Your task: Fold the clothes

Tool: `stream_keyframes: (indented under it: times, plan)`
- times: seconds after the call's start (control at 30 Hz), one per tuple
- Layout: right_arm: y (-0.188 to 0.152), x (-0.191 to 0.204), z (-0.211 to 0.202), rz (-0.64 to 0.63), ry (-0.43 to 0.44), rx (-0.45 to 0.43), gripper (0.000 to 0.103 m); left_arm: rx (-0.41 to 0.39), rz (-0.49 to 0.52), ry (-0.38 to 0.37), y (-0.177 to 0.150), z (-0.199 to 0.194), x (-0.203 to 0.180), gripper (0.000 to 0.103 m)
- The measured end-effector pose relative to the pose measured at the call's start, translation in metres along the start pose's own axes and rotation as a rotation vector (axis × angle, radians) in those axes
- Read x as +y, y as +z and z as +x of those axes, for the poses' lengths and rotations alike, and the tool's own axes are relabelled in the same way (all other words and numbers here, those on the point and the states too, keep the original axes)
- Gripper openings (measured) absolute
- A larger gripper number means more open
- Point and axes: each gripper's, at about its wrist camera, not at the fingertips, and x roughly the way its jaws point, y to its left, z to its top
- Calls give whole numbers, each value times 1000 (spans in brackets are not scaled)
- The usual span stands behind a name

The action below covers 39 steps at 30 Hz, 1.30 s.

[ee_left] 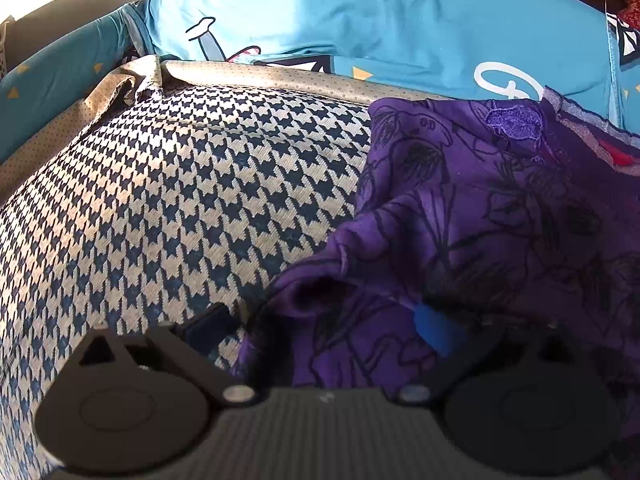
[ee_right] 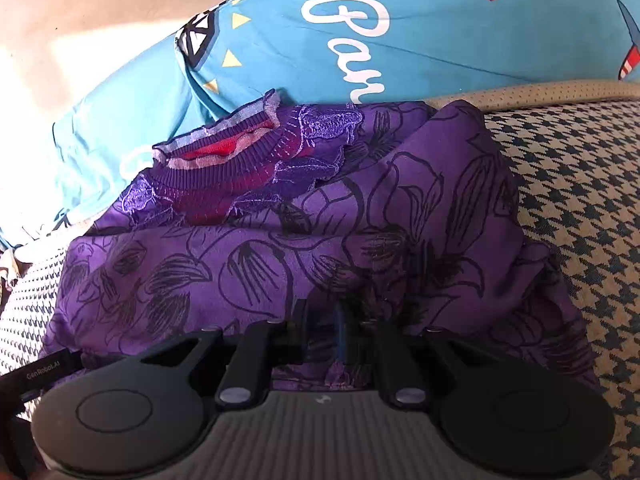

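Note:
A purple garment [ee_right: 320, 216] printed with black flower outlines lies bunched on a blue-and-white houndstooth cover [ee_right: 580, 200]. Its ribbed collar [ee_right: 224, 160], red inside, faces the far side. My right gripper [ee_right: 322, 324] is shut on the garment's near edge, and cloth is pinched between its close-set fingers. In the left wrist view the garment [ee_left: 480, 208] fills the right half. My left gripper [ee_left: 320, 328] stands open at the garment's left edge. One finger [ee_left: 208, 326] rests on the houndstooth cover [ee_left: 180, 200]. Cloth drapes over the blue-padded finger [ee_left: 436, 330].
Teal bedding with white lettering and cartoon prints [ee_right: 360, 40] is heaped along the far side [ee_left: 360, 12]. A tan dotted border [ee_left: 280, 76] edges the houndstooth cover. A black labelled bar [ee_right: 44, 372] pokes in at the garment's lower left corner.

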Motion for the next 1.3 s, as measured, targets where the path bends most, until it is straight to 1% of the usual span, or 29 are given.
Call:
stream_keyframes:
  times: [0.23, 0.33, 0.43, 0.57, 0.6, 0.63, 0.67, 0.7, 0.77, 0.83, 0.93, 1.0, 1.07, 1.2, 1.3]
  plan:
    - [-3, 4, -6, -32, -38, 8, 13, 34, -8, -12, 2, -3, 3, 103]
    - [-4, 10, -14, -47, -68, 8, 14, 51, 16, -25, 0, -11, -1, 103]
    - [-5, 17, -30, -76, -91, -21, 26, 41, 66, -56, -3, -25, -6, 103]
    - [-7, 12, -57, -73, -84, -66, 28, 35, 136, -114, -9, -45, -10, 103]
    - [-9, 8, -63, -60, -75, -71, 29, 32, 150, -125, -11, -50, -10, 103]
    - [-8, 3, -68, -48, -65, -74, 33, 28, 164, -135, -13, -55, -9, 103]
    - [-8, -2, -73, -35, -55, -78, 38, 26, 177, -146, -16, -60, -9, 103]
    - [-7, -8, -77, -27, -53, -84, 40, 28, 186, -156, -18, -63, -7, 103]
    - [-4, -21, -81, -6, -73, -99, 51, 44, 196, -176, -21, -64, -6, 103]
    - [-2, -36, -84, 21, -96, -110, 55, 63, 200, -191, -22, -61, -8, 103]
    - [1, -61, -84, 75, -111, -104, 57, 84, 210, -193, -25, -57, -12, 103]
    - [2, -76, -82, 111, -114, -99, 62, 93, 216, -199, -25, -55, -16, 103]
    - [4, -87, -80, 142, -109, -104, 71, 99, 219, -206, -27, -54, -19, 103]
    - [7, -100, -71, 183, -102, -100, 72, 116, 235, -216, -30, -52, -25, 103]
    - [8, -104, -65, 212, -78, -88, 72, 126, 239, -226, -31, -51, -27, 103]
